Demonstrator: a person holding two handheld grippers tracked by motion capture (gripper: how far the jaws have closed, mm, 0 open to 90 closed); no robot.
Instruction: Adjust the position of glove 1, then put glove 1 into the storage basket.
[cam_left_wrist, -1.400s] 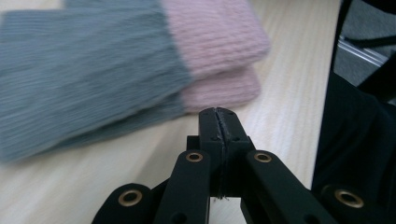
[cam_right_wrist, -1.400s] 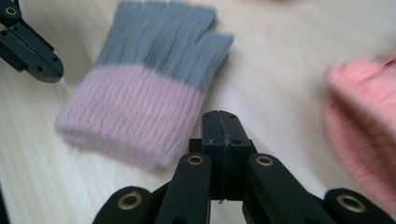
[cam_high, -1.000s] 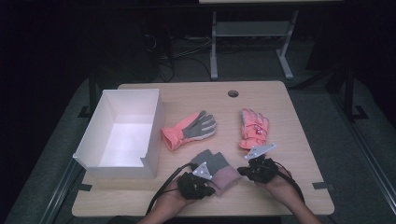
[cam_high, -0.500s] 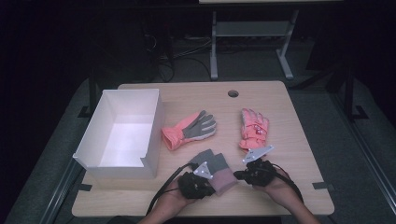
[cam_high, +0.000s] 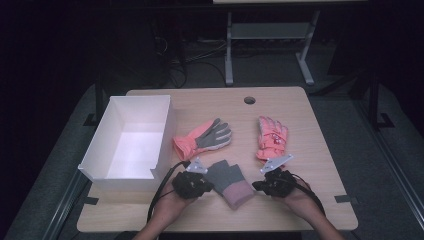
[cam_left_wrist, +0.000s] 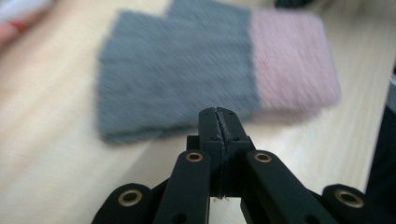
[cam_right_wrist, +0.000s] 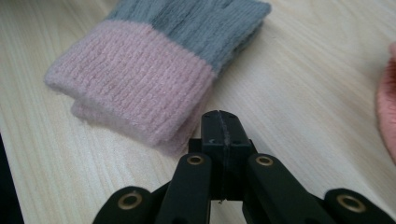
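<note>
Nothing has shifted: left gripper (cam_high: 209, 186) and right gripper (cam_high: 256, 186), both closed and empty, flank the mitten (cam_high: 229, 183) at lower centre.

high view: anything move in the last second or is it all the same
Almost nothing changed. The left gripper and right gripper stay either side of the grey and pink knit gloves, jaws closed on nothing. The white box, the coral and grey glove and the pink glove lie as before.

Knitted woolly mitten (cam_right_wrist: 154, 70) on a matt, seemingly wooden table (cam_high: 310, 130).
</note>
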